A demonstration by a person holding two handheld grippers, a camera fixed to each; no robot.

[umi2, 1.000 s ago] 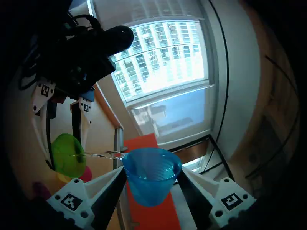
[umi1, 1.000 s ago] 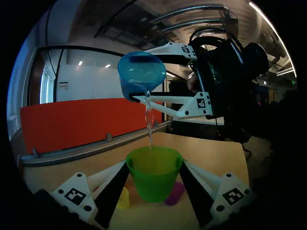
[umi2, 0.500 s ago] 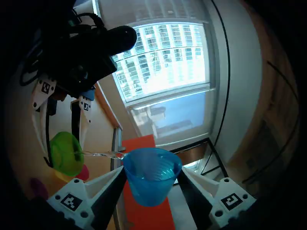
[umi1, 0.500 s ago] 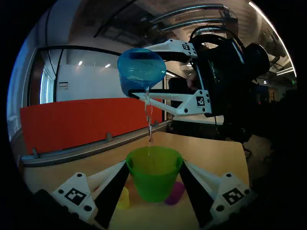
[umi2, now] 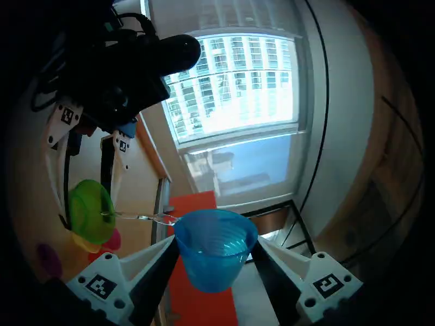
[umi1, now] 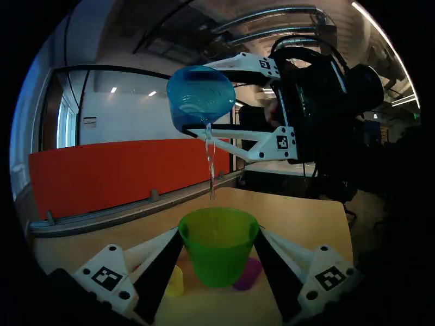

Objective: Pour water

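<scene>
Looking along the left gripper, its fingers were closed partway and pressed both sides of the green cup, which was upright over the table; whether it rested there could not be told. Higher up, the right gripper clamped the blue cup, tipped far over with its mouth toward this camera. A thin stream of water fell from its lip toward the green cup's mouth. A yellow cup and a purple cup sat low beside the green one. In the right gripper view, that gripper's fingers squeezed the blue cup on both sides, and only a little water seemed pooled at its low edge. The stream ran from the lip across to the green cup, held farther off. Pouring looked mostly done, with the blue cup near empty. What was left was draining the last water and righting the cup. How full the green cup was could not be told.
</scene>
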